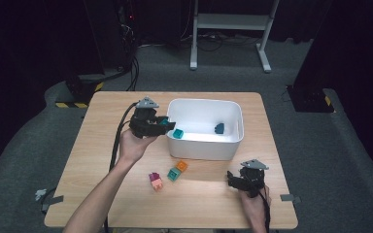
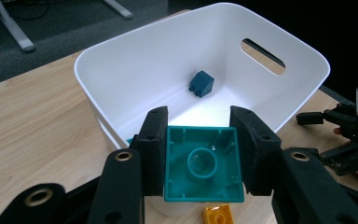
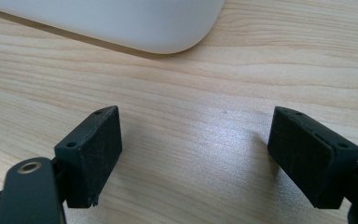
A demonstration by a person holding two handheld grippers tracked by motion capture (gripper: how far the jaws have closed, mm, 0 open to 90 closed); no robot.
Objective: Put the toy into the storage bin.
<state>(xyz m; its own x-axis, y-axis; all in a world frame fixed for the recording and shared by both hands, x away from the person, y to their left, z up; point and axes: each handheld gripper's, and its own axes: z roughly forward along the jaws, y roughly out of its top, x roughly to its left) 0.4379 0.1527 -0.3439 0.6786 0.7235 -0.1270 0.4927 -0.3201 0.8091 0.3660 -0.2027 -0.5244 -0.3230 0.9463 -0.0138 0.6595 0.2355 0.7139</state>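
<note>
Held closest to me, the teal block (image 2: 203,168) sits clamped hollow side up between the left gripper (image 1: 167,124) pads, poised at the near-left rim of the white bin (image 1: 204,145). I judge the step is dropping it in: I would carry it further over the rim, clear of the wall, then part the jaws so it lands beside the 2 blocks inside, a teal one (image 1: 178,133) and a dark blue one (image 2: 201,83). On the bench (image 1: 92,184) wait 3 more blocks (image 1: 167,175). My right gripper (image 1: 237,180) rests low near the bin's corner, jaws wide apart, holding nothing.
</note>
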